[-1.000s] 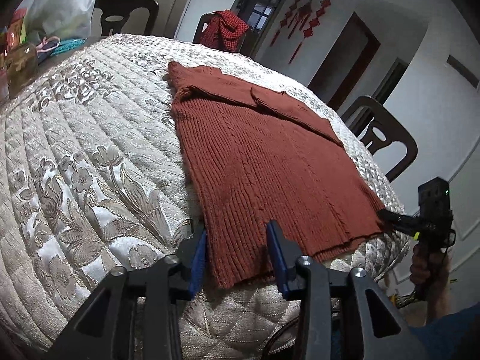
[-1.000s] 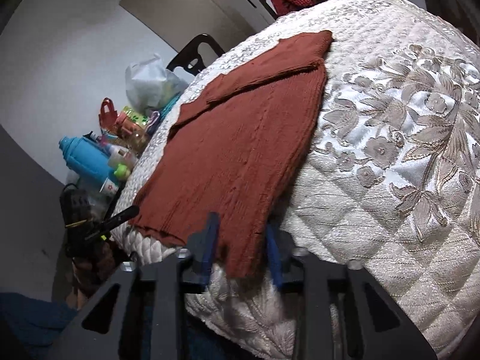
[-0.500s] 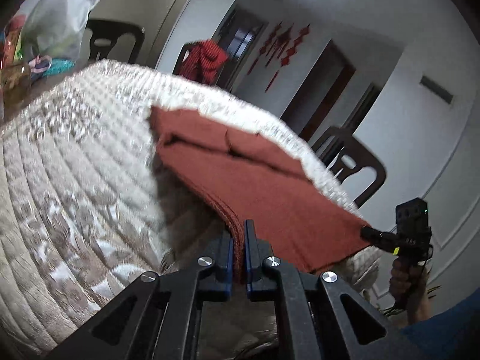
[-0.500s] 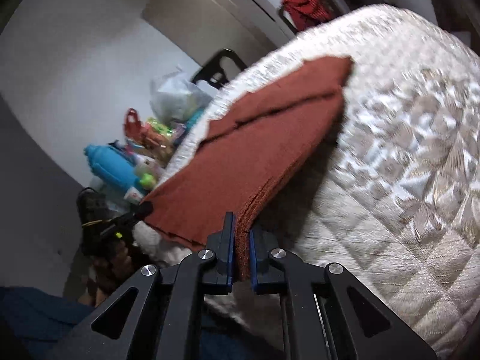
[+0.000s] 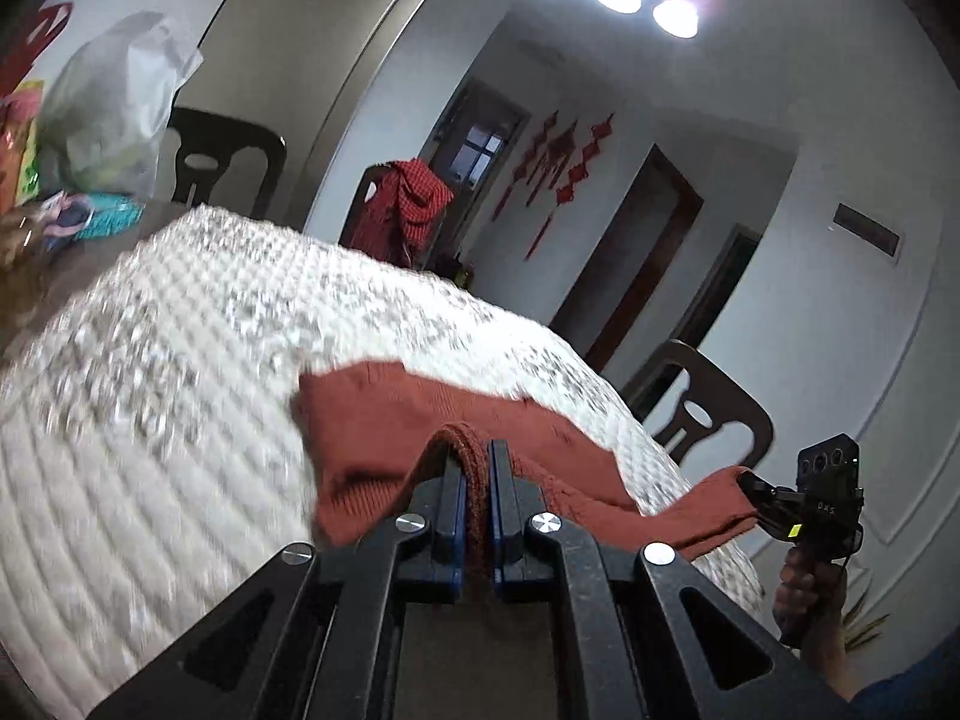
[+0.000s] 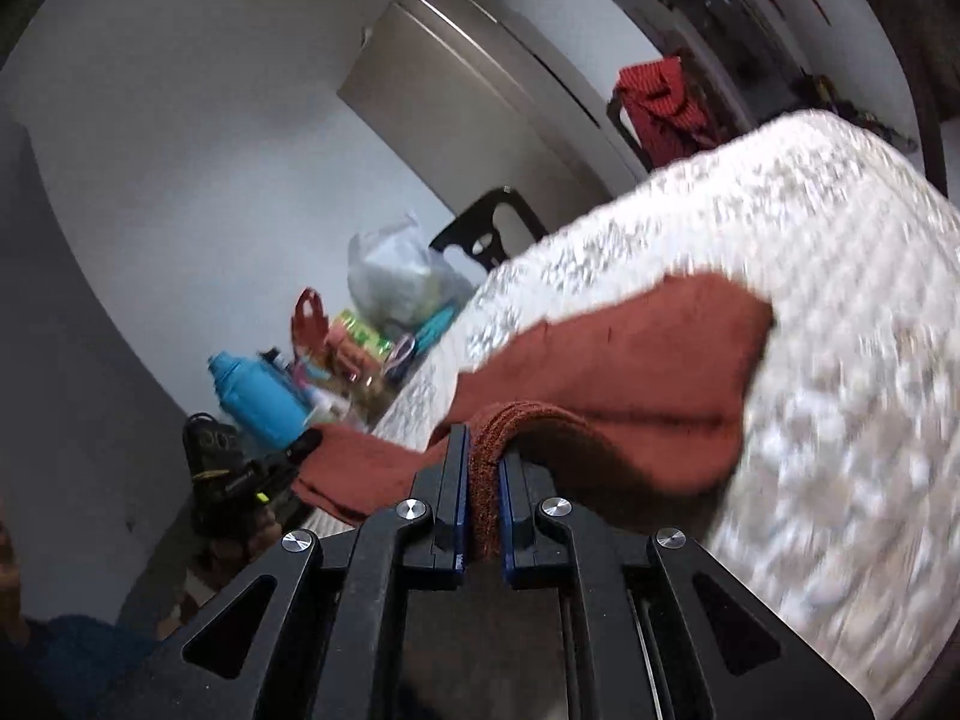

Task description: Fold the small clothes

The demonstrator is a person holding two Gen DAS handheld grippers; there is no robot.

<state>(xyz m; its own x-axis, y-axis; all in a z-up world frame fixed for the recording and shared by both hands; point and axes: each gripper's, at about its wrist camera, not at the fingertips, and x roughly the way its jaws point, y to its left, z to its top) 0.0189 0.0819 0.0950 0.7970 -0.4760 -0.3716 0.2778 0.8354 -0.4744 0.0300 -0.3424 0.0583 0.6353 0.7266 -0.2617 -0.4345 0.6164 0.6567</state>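
Observation:
A rust-red knit sweater [image 5: 372, 426] lies on a quilted white floral table cover [image 5: 180, 360]. My left gripper [image 5: 475, 456] is shut on one corner of its near hem, lifted off the table. My right gripper [image 6: 483, 450] is shut on the other hem corner of the sweater [image 6: 648, 372]. The hem hangs between the two grippers above the table's near edge. The right gripper also shows in the left wrist view [image 5: 756, 489], and the left gripper shows in the right wrist view [image 6: 300, 447]. The sweater's far part stays flat on the cover [image 6: 840, 360].
Dark chairs stand around the table [image 5: 708, 414], one draped with a red cloth [image 5: 408, 210]. A white plastic bag [image 5: 114, 114], a blue bottle [image 6: 258, 390] and several small items sit at the table's left end.
Both grippers closed on the sweater's hem corners, then lifted the hem up and carried it forward over the sweater's far part. Both views now tilt upward.

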